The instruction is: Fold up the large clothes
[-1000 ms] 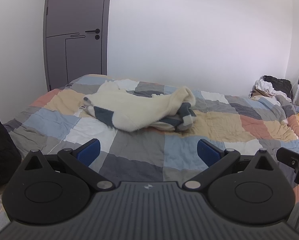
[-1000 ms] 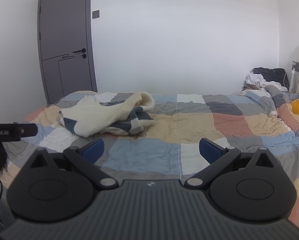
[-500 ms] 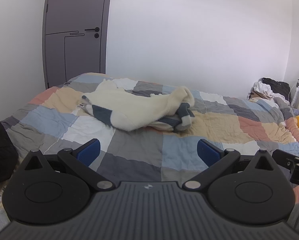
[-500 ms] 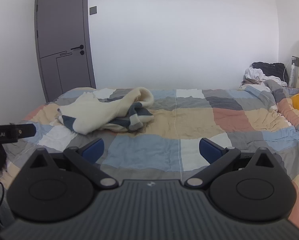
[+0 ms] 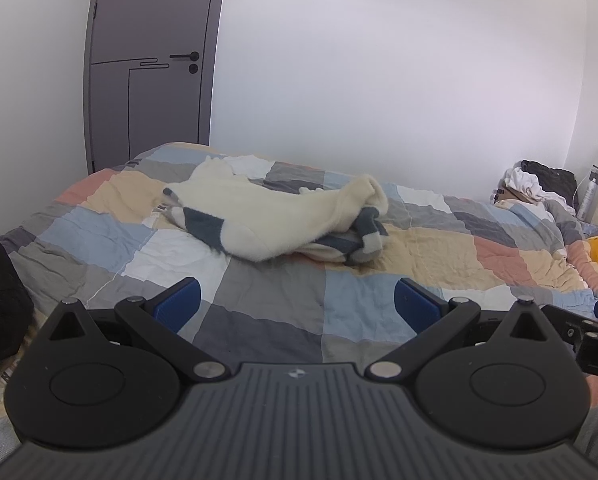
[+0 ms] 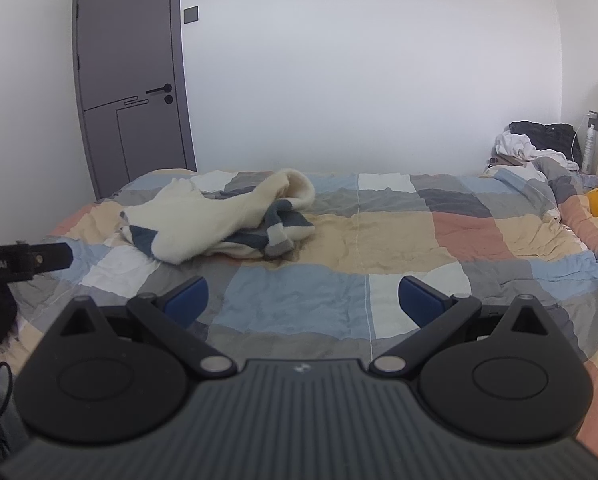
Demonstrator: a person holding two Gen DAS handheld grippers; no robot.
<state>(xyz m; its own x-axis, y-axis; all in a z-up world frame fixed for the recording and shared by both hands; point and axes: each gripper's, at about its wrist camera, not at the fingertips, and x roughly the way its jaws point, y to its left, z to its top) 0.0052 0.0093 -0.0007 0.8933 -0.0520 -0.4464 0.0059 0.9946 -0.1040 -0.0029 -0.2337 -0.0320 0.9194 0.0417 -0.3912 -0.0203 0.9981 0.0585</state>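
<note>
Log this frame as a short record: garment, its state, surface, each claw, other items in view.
garment: cream sweater with dark blue and grey patches
state: crumpled in a heap, not folded, nothing touching it
surface: patchwork quilt on a bed
left claw: open, empty, short of the sweater
right claw: open, empty, short of the sweater
other: grey door shut; clothes pile in the far right corner; bottle beside it
</note>
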